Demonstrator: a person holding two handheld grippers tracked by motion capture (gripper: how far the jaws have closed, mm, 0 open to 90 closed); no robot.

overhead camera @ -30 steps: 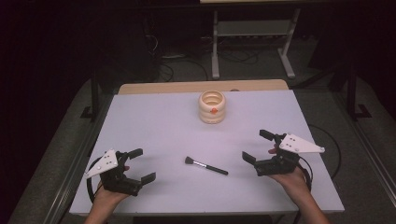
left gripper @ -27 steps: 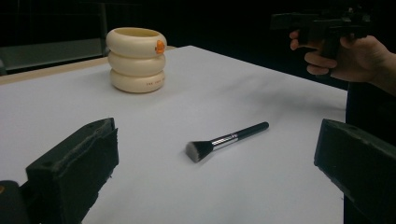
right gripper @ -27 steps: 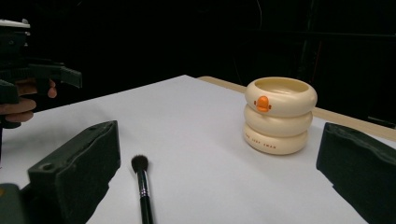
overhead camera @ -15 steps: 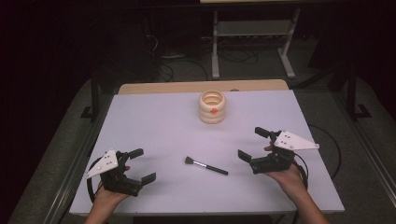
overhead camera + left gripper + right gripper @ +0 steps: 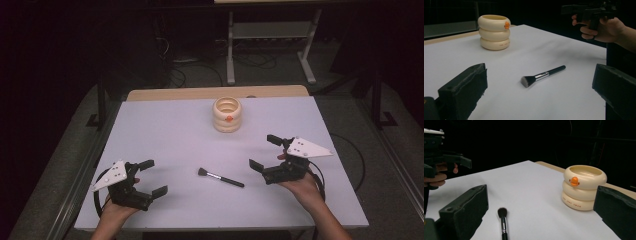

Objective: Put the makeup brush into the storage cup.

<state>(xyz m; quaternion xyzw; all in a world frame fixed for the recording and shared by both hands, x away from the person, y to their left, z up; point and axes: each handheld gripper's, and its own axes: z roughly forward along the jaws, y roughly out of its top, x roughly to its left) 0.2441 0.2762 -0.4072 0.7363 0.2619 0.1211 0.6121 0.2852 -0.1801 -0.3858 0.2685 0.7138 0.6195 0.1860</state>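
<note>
A black-handled makeup brush (image 5: 220, 177) lies flat near the front middle of the white table (image 5: 165, 130), bristles to the left. A cream ringed cup (image 5: 227, 114) with an orange mark stands upright farther back. My left gripper (image 5: 154, 177) rests open at the front left, well apart from the brush. My right gripper (image 5: 264, 152) is held open just right of the handle's end, holding nothing. In the left gripper view the brush (image 5: 541, 75) lies ahead between the open jaws, the cup (image 5: 494, 32) beyond. In the right gripper view the brush (image 5: 503, 220) points toward me and the cup (image 5: 584, 187) stands to the right.
A strip of wooden tabletop (image 5: 200, 93) shows behind the white sheet. A metal stand (image 5: 270, 35) and cables stand on the dark floor beyond. Bare white surface lies all around the brush and cup.
My right gripper has shifted left, closer to the brush handle's end. The left gripper, brush and cup have stayed put.
</note>
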